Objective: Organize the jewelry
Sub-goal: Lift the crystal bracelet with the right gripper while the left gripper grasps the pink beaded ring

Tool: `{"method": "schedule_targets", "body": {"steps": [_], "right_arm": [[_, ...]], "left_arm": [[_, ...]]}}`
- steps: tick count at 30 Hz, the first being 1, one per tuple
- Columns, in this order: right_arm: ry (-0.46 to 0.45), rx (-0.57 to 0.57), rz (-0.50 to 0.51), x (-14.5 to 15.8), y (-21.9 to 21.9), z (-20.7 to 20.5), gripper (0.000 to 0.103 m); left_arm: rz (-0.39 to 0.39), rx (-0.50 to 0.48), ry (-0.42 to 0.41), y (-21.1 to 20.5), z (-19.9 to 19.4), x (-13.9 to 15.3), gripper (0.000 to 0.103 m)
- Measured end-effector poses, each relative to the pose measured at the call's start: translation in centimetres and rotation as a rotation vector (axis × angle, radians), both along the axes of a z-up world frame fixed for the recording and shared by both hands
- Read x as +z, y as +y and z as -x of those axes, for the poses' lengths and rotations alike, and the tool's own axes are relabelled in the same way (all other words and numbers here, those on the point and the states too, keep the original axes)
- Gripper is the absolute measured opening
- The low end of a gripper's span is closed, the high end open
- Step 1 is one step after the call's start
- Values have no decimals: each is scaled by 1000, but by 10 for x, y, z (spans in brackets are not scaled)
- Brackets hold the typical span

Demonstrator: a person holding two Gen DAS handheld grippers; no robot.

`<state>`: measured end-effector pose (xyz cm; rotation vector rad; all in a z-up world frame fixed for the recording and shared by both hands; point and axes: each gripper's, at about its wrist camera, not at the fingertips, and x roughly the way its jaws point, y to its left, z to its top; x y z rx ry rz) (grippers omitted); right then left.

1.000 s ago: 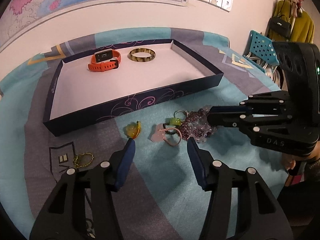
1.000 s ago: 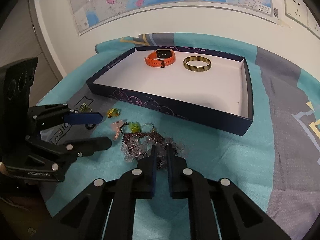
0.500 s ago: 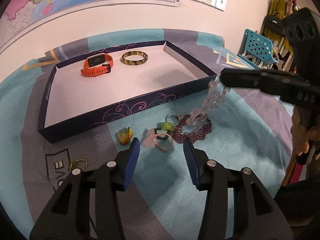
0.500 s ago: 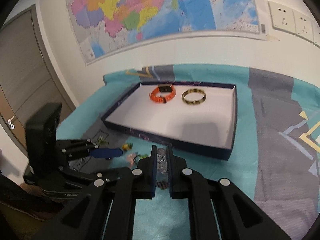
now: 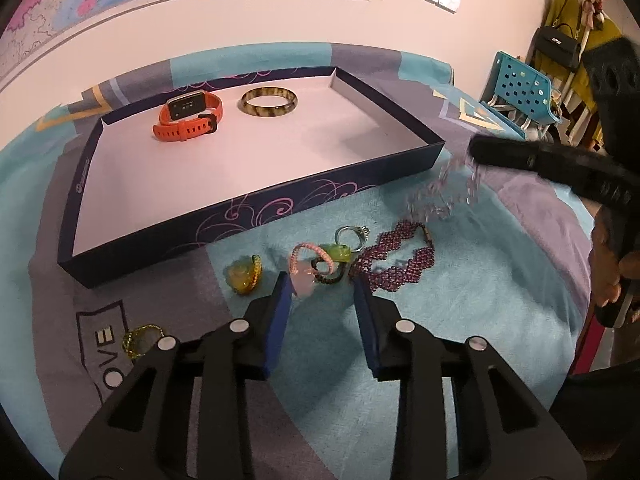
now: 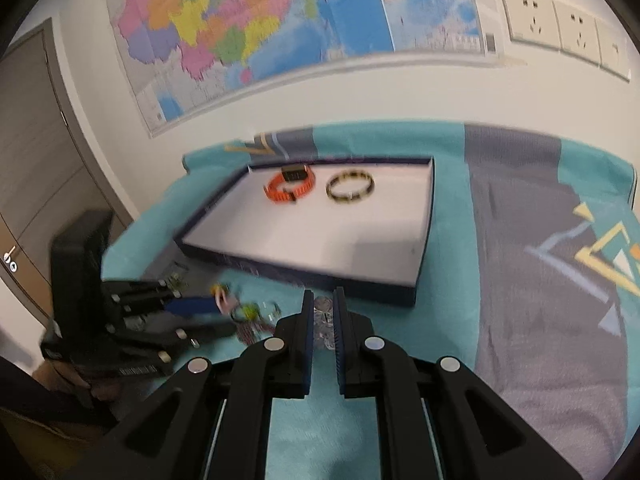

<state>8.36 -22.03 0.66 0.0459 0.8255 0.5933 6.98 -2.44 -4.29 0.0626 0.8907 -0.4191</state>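
My right gripper [image 6: 322, 308] is shut on a clear bead bracelet [image 6: 323, 314]. In the left wrist view the clear bead bracelet [image 5: 440, 196] dangles, blurred, from the right gripper [image 5: 474, 151] near the right corner of the dark blue tray [image 5: 256, 212]. An orange watch [image 5: 188, 118] and a tortoiseshell bangle [image 5: 270, 101] lie inside the tray. My left gripper [image 5: 320, 284] hovers low over the loose pile with its jaws closing. A pink pendant on a pink cord [image 5: 302, 278] lies between them, beside the left pad, and is not gripped.
On the teal cloth lie a purple bead bracelet [image 5: 400, 260], a silver ring [image 5: 352, 236], a green charm [image 5: 340, 254], a yellow pendant [image 5: 242, 276] and a yellow-green bead loop [image 5: 140, 340]. A blue perforated chair [image 5: 520, 92] stands far right. A hand [image 5: 608, 268] holds the right gripper.
The right gripper has lifted the clear bead bracelet off the cloth, up toward the tray's corner. The left jaws have narrowed around the pink pendant.
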Motion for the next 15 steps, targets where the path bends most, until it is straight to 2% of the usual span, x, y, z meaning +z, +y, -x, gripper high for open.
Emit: {"method": "schedule_targets", "body": {"steps": [5,7,8,9,12,13,14,15], "right_arm": [[59,-5,22,-23,-4,2,8],[67,-12,29,-26,-6,2,9],[68,-18,33,-27,-7,2,10],[64,-27,35,-27,-9,2,12],[53,-41,34,-25,-13,0,20],[52,-42,34,-25,-13,0,29],[49,-45,35,-25,-12,0,43],[46,-45,36,-26,-11,0,48]], "left_arm": [[3,19,7,5,-1,-1,18],[19,21,10,7,-1,0,18],[20,26,5,8,0,1,22],[18,31,1,9,0,1,34],[18,39,-4,9,-1,3,38],[23,39,-3,9,-1,3,38],[25,38,-5,9,-1,3,38],[24,39,-8,8,-1,4,39]]}}
